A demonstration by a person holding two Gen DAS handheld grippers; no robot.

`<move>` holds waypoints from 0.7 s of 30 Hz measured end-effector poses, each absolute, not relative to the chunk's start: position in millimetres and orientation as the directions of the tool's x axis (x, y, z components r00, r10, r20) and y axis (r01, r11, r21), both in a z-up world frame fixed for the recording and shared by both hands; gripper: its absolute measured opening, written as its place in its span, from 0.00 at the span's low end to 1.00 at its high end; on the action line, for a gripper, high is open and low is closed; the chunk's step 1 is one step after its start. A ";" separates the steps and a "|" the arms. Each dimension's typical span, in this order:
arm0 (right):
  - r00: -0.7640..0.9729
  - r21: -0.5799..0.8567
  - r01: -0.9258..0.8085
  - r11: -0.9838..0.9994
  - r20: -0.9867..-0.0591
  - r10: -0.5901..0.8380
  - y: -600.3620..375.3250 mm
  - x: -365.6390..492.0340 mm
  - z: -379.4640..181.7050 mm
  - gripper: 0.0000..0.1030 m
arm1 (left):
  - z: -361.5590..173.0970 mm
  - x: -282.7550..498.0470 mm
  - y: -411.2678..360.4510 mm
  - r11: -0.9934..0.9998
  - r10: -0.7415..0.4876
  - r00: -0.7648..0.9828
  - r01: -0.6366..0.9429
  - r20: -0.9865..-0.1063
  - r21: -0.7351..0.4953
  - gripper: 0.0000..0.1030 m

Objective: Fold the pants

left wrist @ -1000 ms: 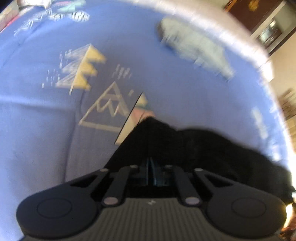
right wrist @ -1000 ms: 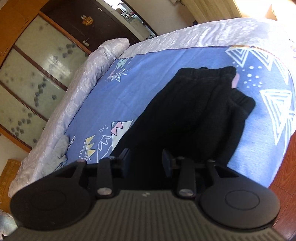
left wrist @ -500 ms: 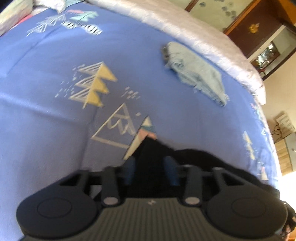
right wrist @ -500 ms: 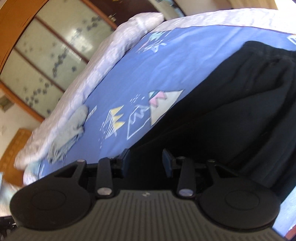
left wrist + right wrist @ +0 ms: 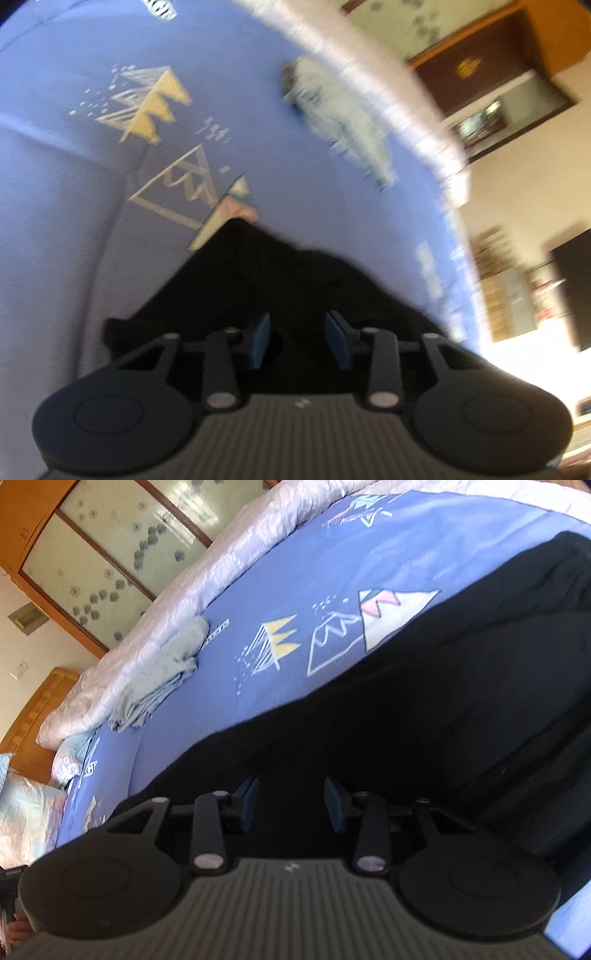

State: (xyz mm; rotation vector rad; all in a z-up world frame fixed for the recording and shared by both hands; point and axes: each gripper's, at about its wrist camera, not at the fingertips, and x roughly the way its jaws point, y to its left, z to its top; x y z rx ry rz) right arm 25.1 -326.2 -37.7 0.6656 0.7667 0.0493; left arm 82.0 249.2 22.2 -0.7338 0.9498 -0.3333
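Both claws over soft black pants point(image 5: 424, 709): left claw point(image 5: 297, 338) closing, unclamped; right claw point(image 5: 290, 805) apart.

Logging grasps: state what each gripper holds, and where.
Cannot be told. Left gripper, jaws closing, and right gripper both stand parted over the black pants; dark cloth fills each gap, no pinch visible.

The left wrist view is smeared by motion, so the grey cloth point(image 5: 343, 122) and far shelves point(image 5: 509, 291) are left indistinct. The pants point(image 5: 461, 709) are cut off at the right wrist view's right edge, their near part hidden behind the gripper body.
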 end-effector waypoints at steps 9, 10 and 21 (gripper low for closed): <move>0.633 0.588 -0.130 0.799 -0.571 0.523 -230.1 43.4 -12.1 0.43 | 5.8 77.8 254.8 0.764 -0.491 0.518 -0.132 -0.701 -0.632 0.46; 0.607 0.569 -0.195 0.799 -0.570 0.554 -209.5 47.1 -7.6 0.44 | 6.2 75.4 255.6 0.759 -0.499 0.520 -0.124 -0.693 -0.639 0.49; 0.454 0.254 -0.641 0.725 -0.636 0.624 -21.7 84.7 -7.5 0.76 | 45.4 100.0 231.2 0.762 -0.476 0.655 -0.027 -0.587 -0.647 0.07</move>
